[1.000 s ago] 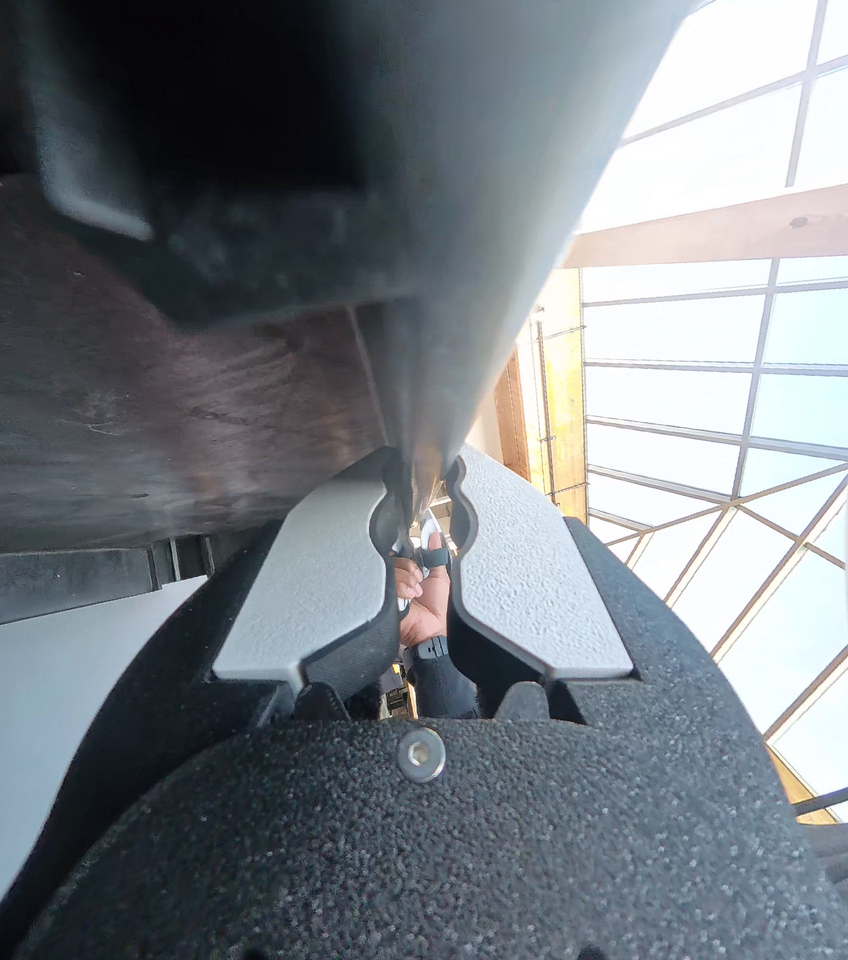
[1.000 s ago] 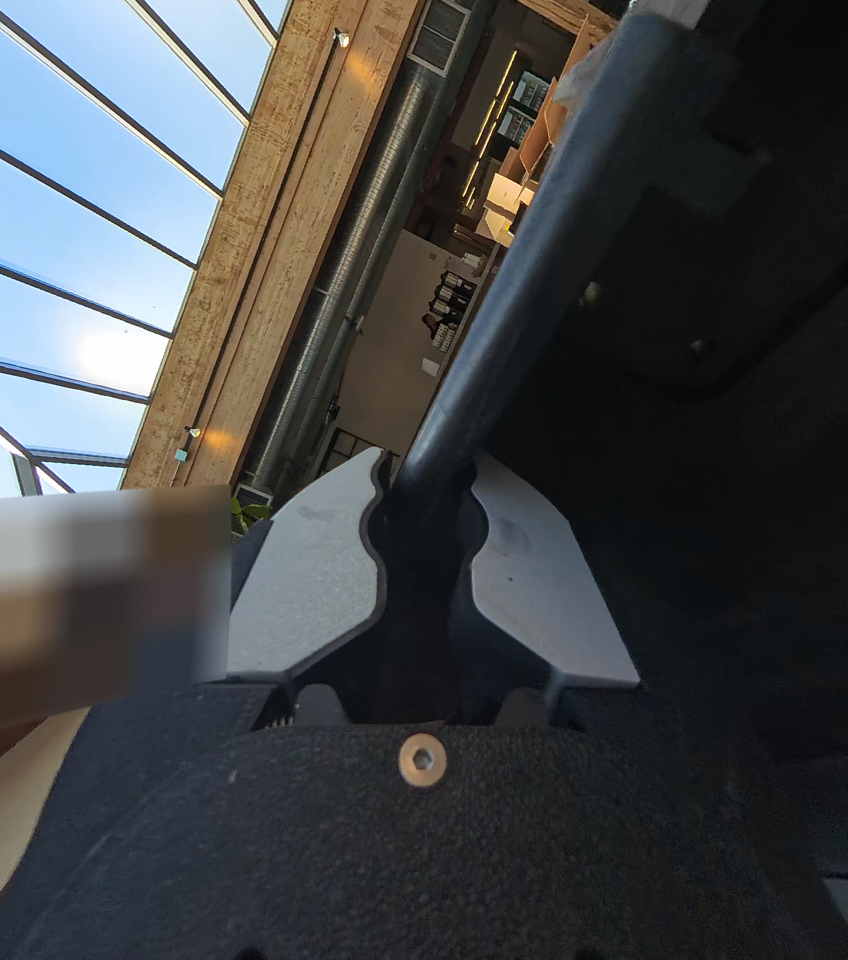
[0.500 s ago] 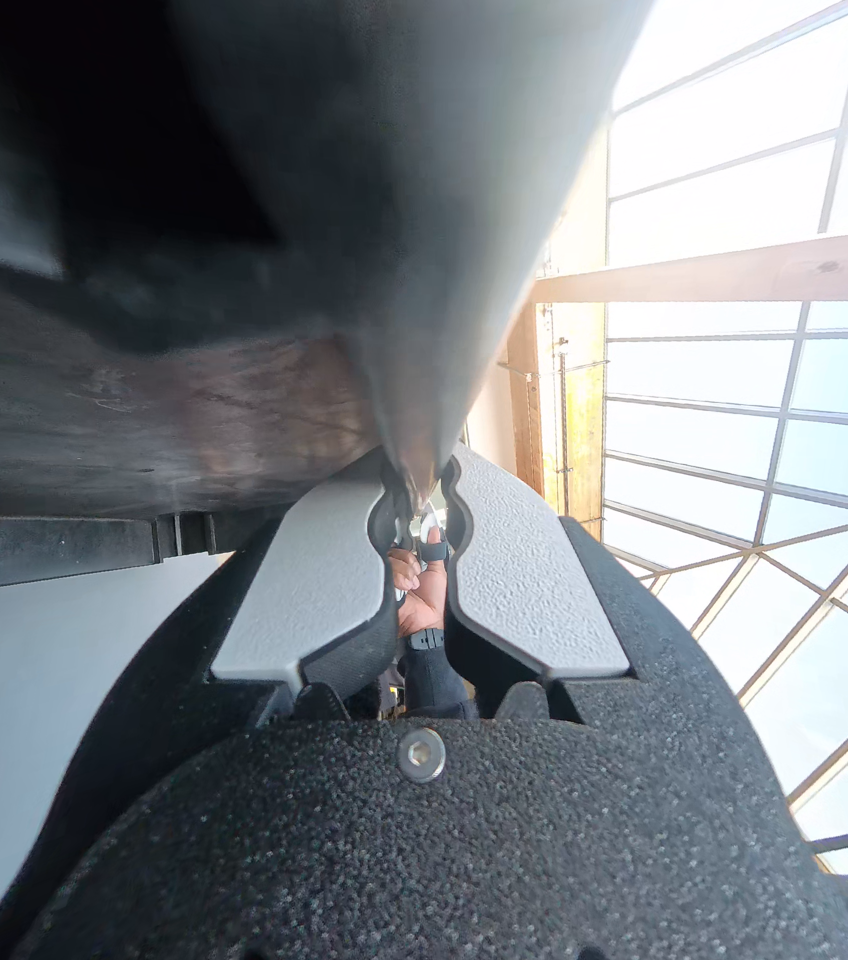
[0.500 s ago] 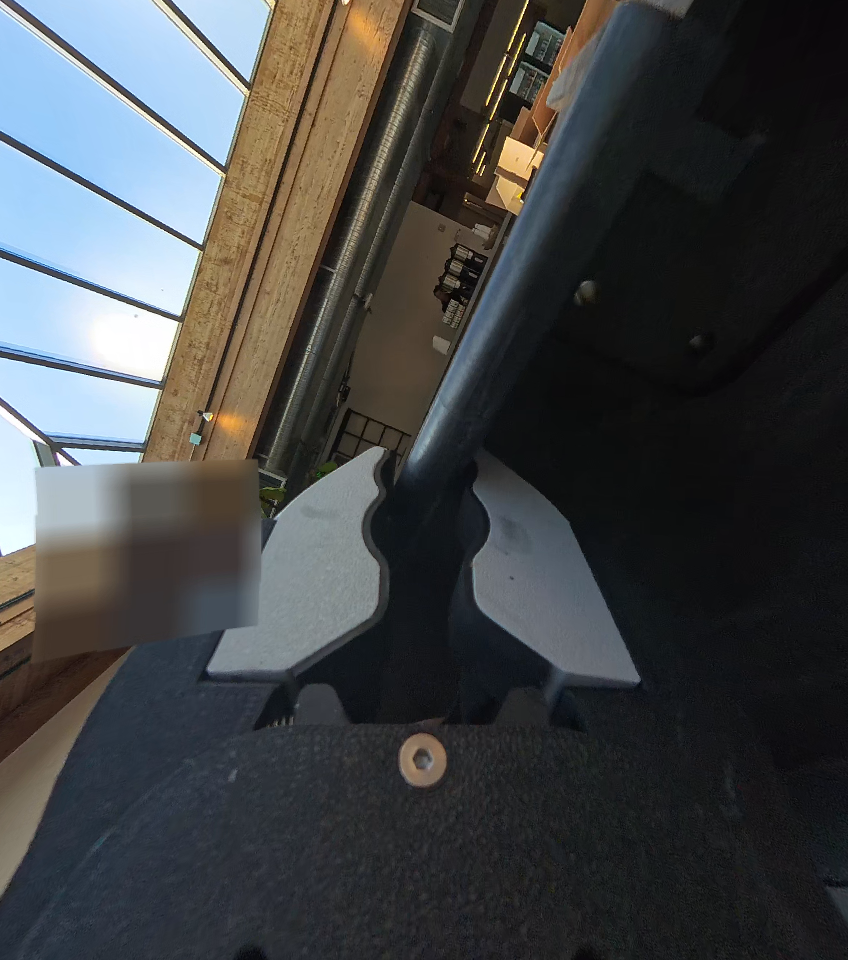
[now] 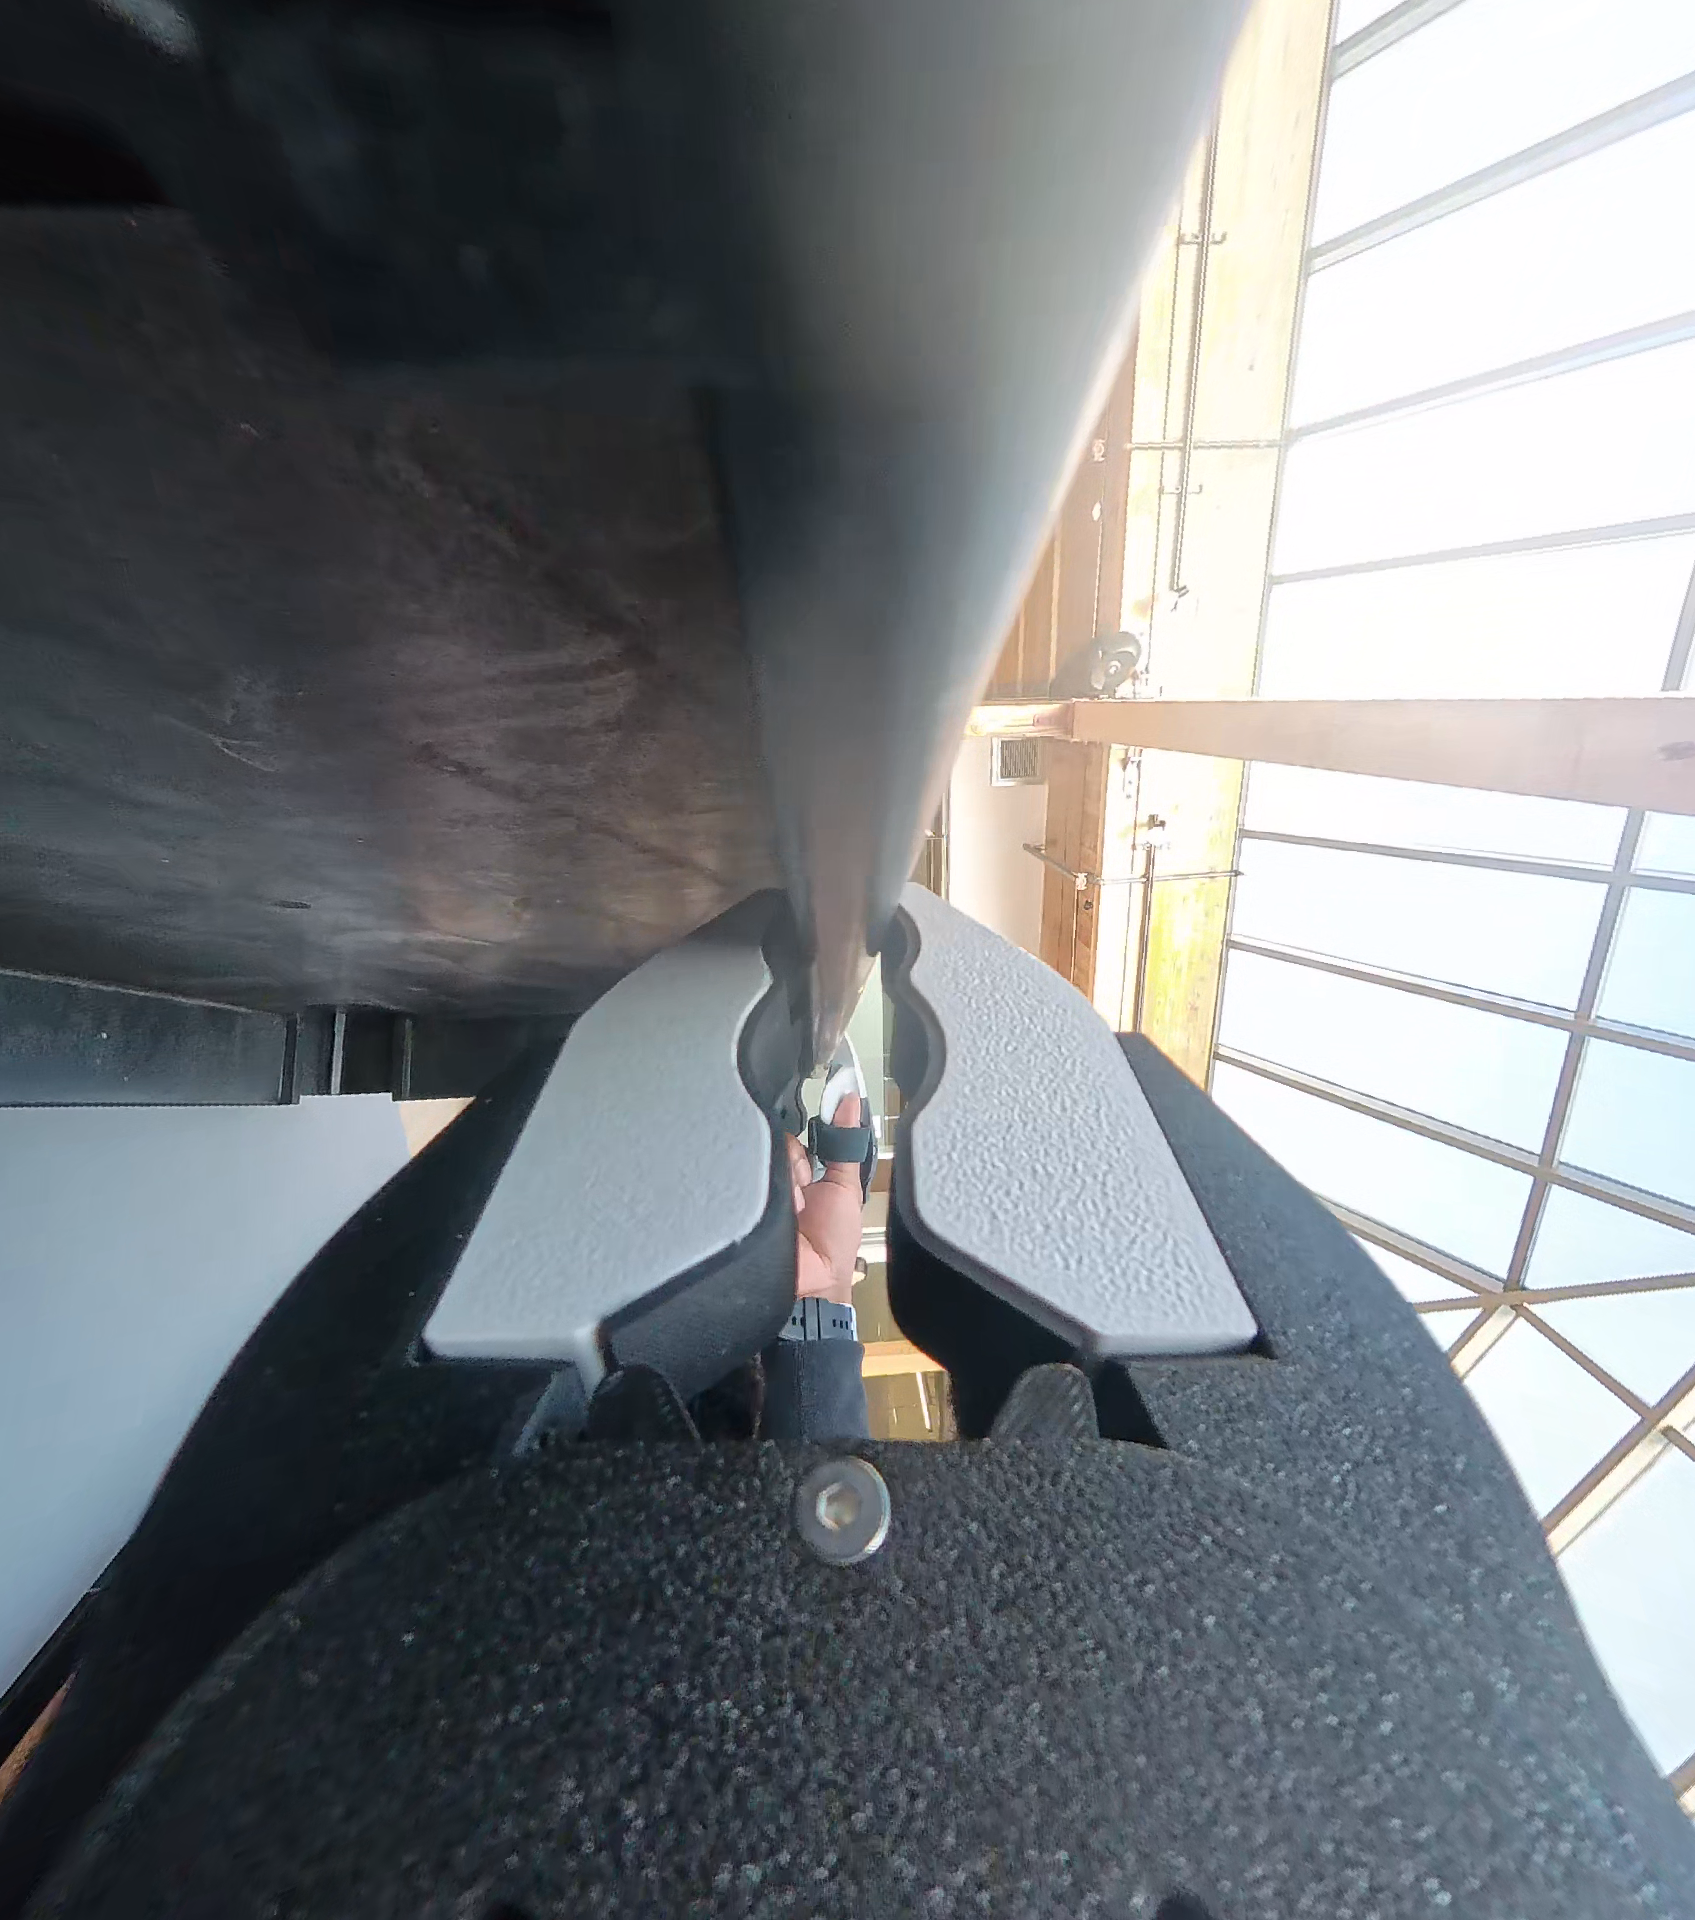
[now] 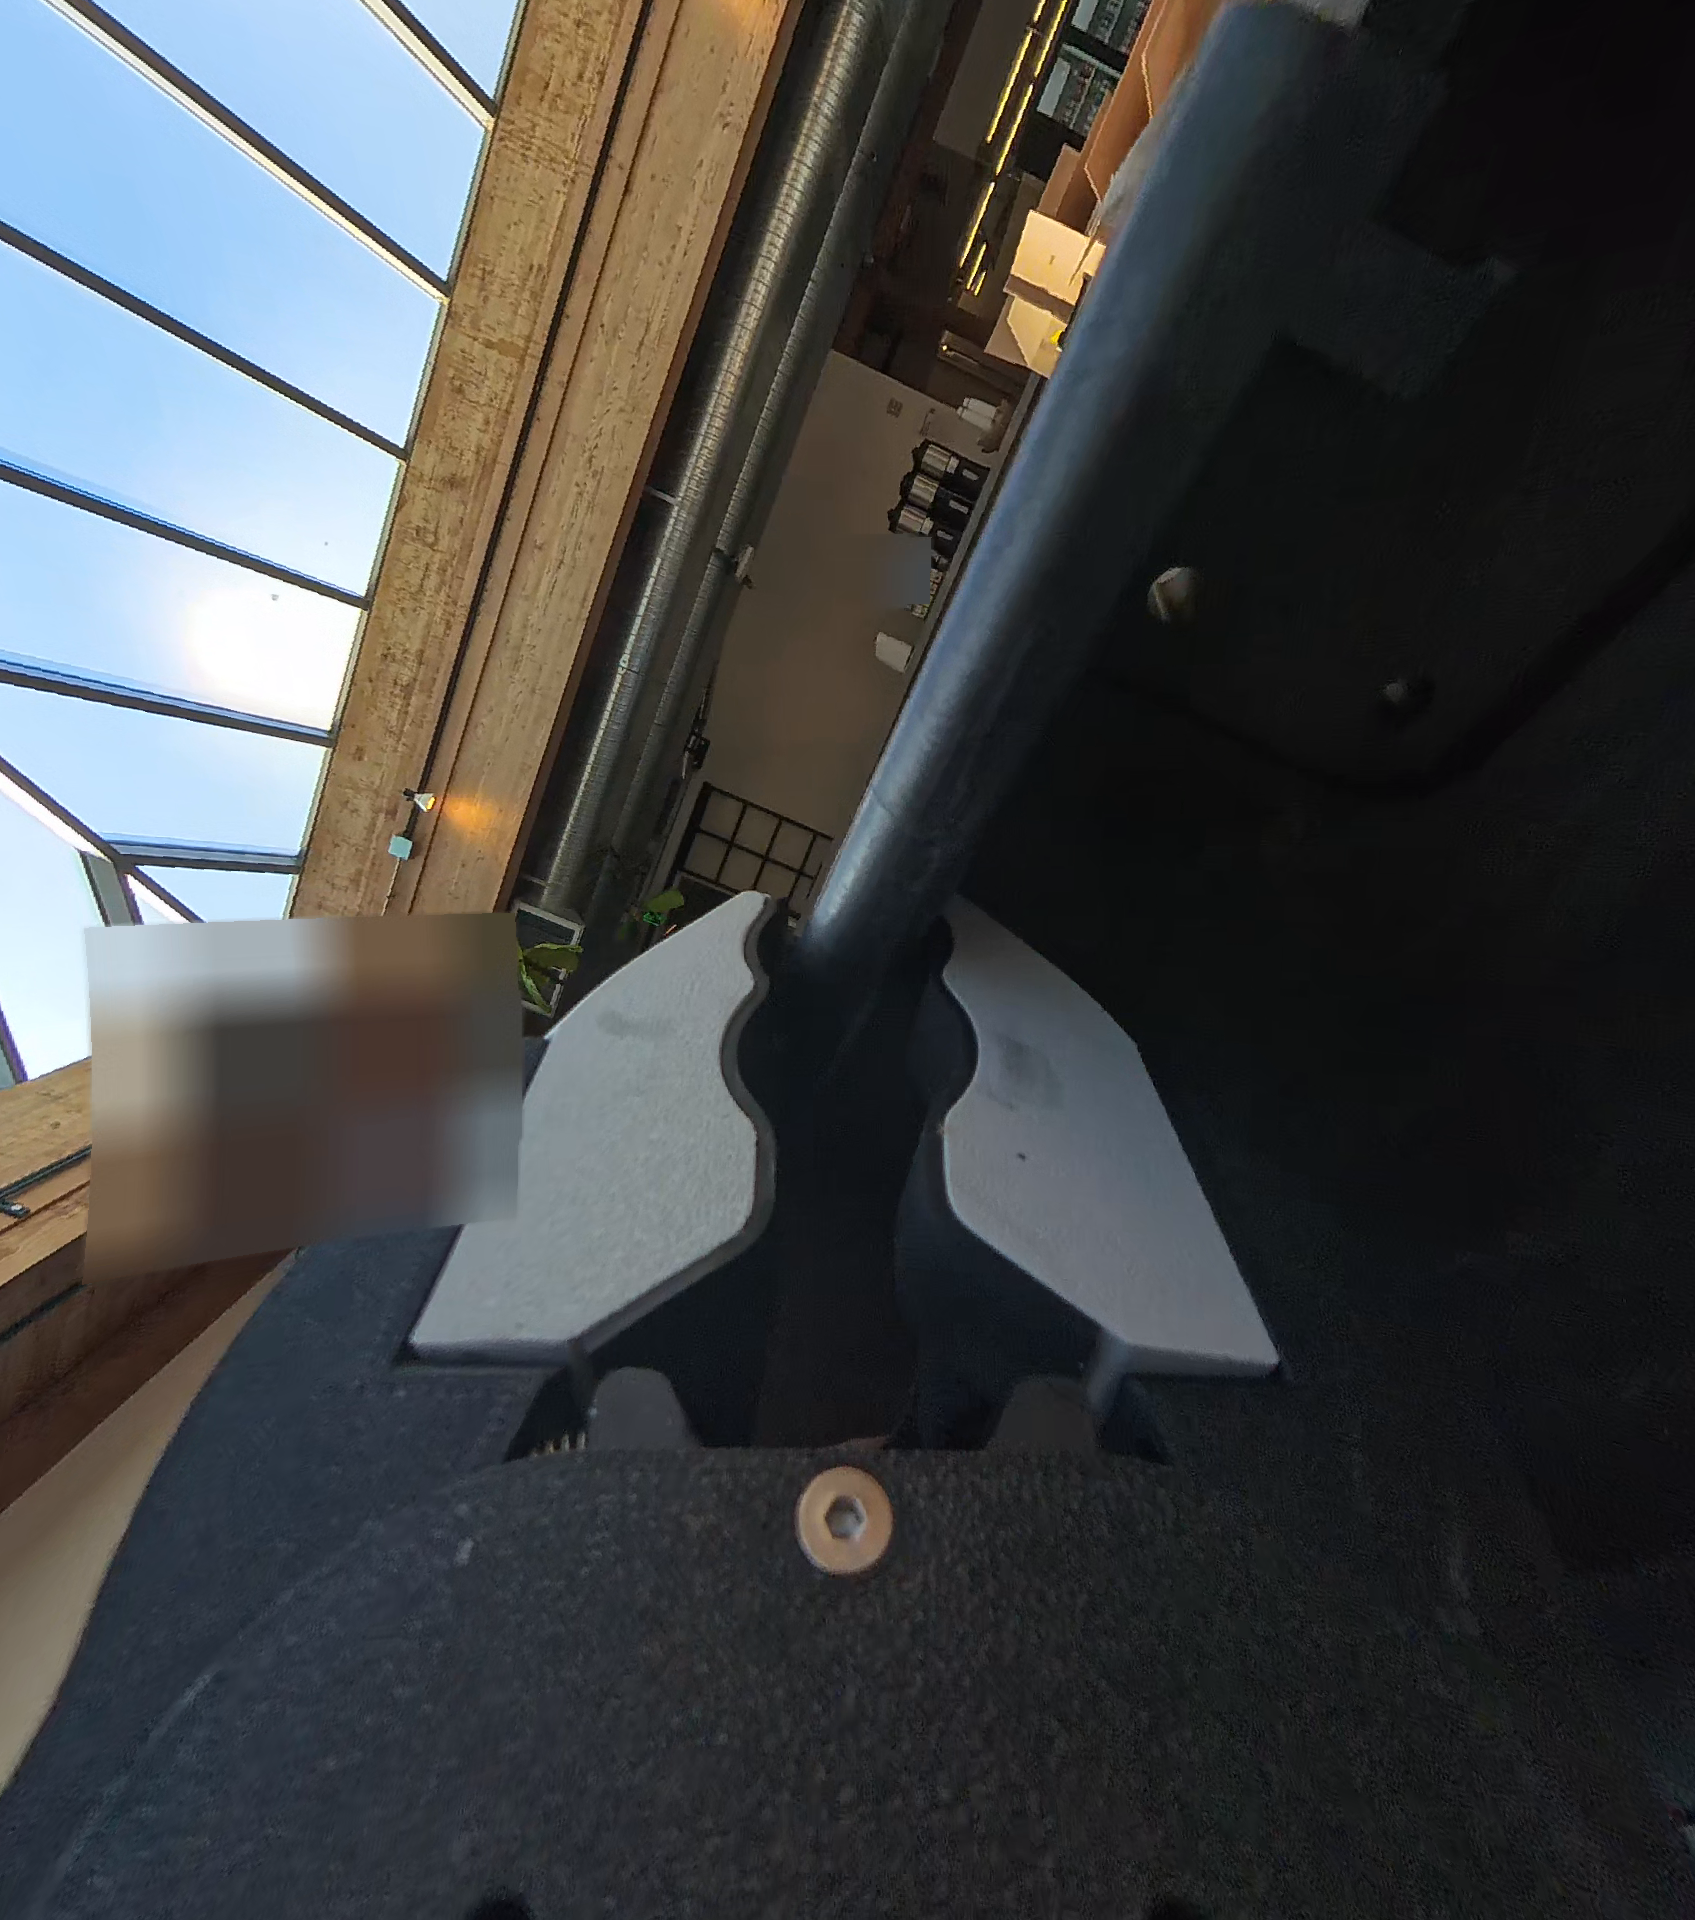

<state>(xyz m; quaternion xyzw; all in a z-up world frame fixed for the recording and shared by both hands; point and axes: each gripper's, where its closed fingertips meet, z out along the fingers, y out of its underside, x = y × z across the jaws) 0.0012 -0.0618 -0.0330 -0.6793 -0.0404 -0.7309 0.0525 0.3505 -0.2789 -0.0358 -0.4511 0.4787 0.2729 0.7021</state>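
The left gripper [image 5: 835, 935] points upward, its two grey fingers [image 5: 1030, 1153] drawn in tight on the lower end of a grey metal bar [image 5: 926, 468], which rises from between them and fills the upper middle of the left wrist view (blurred by closeness). Left of the bar lies the dark wooden underside of a board [image 5: 303, 675], apparently the bottom of a piece of furniture. In the narrow gap between the fingers a person's hand [image 5: 827, 1236] shows farther off, with a dark sleeve [image 5: 812, 1392] below it. To the right is a glazed roof with a wooden beam [image 5: 1445, 743].

The right gripper [image 6: 858, 935] also tilts upward, and its fingers [image 6: 645, 1143] are closed around a dark round metal tube [image 6: 1019, 540] that runs up and to the right. A black plate [image 6: 1445, 582] with two screws sits just beside the tube. Behind are a wooden roof beam [image 6: 510, 468], a ribbed duct [image 6: 708, 468] and skylight panes [image 6: 147, 364].
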